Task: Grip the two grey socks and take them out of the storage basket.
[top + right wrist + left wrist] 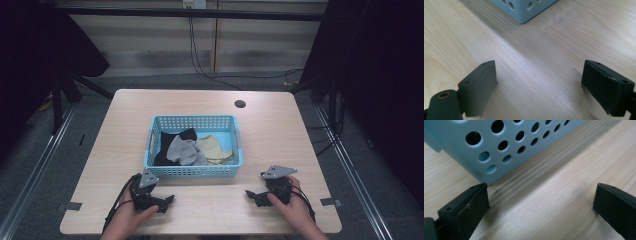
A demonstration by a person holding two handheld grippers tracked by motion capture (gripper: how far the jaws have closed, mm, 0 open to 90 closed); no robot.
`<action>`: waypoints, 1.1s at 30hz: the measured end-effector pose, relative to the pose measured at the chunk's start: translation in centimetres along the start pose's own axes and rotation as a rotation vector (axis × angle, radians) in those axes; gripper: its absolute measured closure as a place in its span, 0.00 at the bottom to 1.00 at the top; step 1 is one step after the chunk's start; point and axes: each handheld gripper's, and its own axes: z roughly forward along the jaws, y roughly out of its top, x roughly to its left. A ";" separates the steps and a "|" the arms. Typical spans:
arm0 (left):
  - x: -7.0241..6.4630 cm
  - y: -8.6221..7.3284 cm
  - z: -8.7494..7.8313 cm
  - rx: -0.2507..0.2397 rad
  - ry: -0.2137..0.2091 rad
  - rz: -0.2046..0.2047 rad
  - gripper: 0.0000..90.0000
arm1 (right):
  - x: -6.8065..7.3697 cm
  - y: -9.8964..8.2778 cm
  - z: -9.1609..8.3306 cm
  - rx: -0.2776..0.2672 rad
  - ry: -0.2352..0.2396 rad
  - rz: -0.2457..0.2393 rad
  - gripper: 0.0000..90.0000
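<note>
A light blue perforated basket (pixel 192 170) stands in the middle of the wooden table (pixel 125 115). Inside lie a black cloth (pixel 167 142), a grey cloth (pixel 182 151) and a beige cloth (pixel 212 146). My left gripper (pixel 167 202) rests on the table in front of the basket's near left corner, held in a hand, jaws wide open and empty. In the left gripper view the basket wall (pixel 506 142) is just beyond the open left gripper (pixel 541 200). My right gripper (pixel 252 196) lies in front of the basket's near right corner, open with nothing between its jaws. The right gripper view has the open right gripper (pixel 539 82) and the basket corner (pixel 522 7).
A dark round hole (pixel 240 104) sits in the table's far right part. Grey tape tabs (pixel 73 205) mark the near edges. Cables (pixel 200 65) hang behind the table. Bare wood lies on both sides of the basket.
</note>
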 end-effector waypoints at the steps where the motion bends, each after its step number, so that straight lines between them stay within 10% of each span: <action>1: 0.0 0.0 0.0 0.000 0.000 0.000 0.00 | 0.0 0.0 0.0 -0.001 0.000 -0.001 0.13; 12: 0.0 -0.1 -0.2 0.010 -0.009 0.006 0.00 | 0.0 0.0 0.0 -0.001 0.001 -0.001 0.13; 25: -0.1 1.6 -2.9 0.230 -0.062 -0.034 0.22 | 0.0 0.0 0.0 0.002 -0.001 0.003 0.13; 33: 0.3 3.3 -4.6 0.274 -0.097 -0.100 0.31 | 0.0 0.0 0.0 0.003 -0.001 0.006 0.13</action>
